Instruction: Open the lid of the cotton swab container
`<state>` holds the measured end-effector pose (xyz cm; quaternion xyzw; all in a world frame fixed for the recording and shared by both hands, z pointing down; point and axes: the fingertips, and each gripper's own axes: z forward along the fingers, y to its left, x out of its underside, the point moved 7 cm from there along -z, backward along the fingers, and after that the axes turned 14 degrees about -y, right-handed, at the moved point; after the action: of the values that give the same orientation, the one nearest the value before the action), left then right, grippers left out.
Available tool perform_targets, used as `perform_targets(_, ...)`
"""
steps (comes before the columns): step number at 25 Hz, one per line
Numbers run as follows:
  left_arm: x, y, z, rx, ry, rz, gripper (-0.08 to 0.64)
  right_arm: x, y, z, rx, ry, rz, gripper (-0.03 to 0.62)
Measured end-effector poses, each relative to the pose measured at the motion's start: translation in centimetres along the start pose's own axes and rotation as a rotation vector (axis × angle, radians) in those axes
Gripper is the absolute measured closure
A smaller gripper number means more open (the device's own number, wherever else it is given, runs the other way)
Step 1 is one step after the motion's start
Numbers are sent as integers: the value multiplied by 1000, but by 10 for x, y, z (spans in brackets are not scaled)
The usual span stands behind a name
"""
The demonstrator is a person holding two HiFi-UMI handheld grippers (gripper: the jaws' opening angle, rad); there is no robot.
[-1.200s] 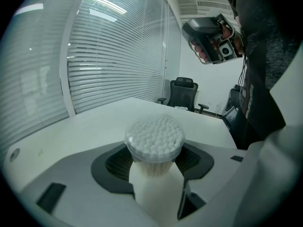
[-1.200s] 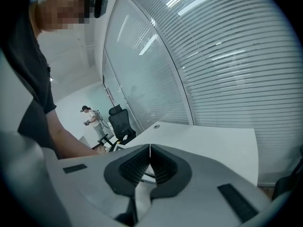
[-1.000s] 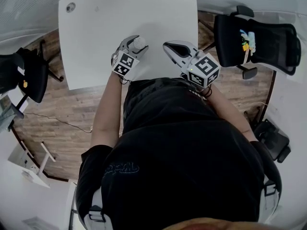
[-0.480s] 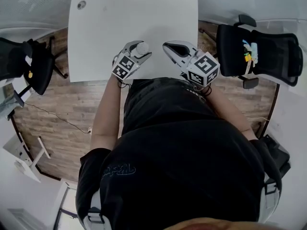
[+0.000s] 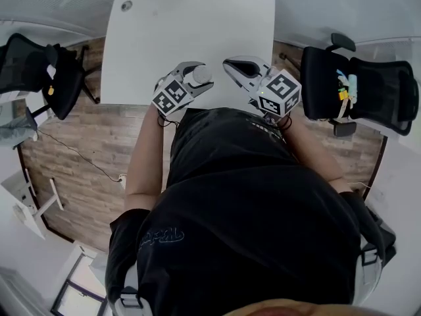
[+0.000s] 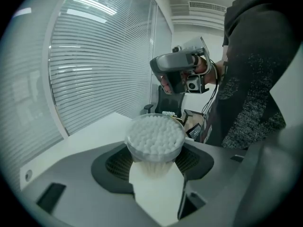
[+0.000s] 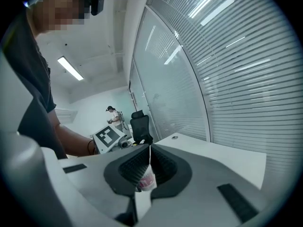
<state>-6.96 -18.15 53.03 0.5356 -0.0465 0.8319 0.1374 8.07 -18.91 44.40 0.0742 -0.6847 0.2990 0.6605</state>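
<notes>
The cotton swab container [image 5: 202,73] is a small round clear tub packed with white swab heads [image 6: 155,137]. My left gripper [image 5: 196,77] is shut on its sides and holds it above the near edge of the white table [image 5: 191,31]. In the left gripper view its pads [image 6: 116,162] press on the tub from both sides. My right gripper [image 5: 229,64] hangs just right of the tub, apart from it, with its jaws shut [image 7: 150,148]. A small pale thing with pink print [image 7: 146,178] shows in the slot under the right pads; I cannot tell what it is.
Black office chairs stand right [image 5: 358,87] and left [image 5: 33,71] of the table. A round cable hole [image 5: 126,6] sits in the table's far left corner. Window blinds [image 7: 236,79] run along the wall. A person [image 7: 113,115] stands far off in the room.
The head view has swung, so the table and chairs sit further right and lower. The left gripper with the tub has drifted slightly right, toward the right gripper. Both grips are unchanged.
</notes>
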Motion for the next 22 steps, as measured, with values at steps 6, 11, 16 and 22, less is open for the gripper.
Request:
perform_targets(6,-21,-16,-3,6,11,22,290,-4,4,-5,-30,-13,-10,568)
perform_targets(11,-29,-29,-4,22,34,19,290,-6,10,-9,-90,2,-50,568)
perform_targets(16,-31,-39,-3,38,53,27,290,-11,18,-9,-162,14,-103,566)
perform_targets(22,-30,-48,-5,49,52,10,290,-12,27,-4,-238,40,-144,531)
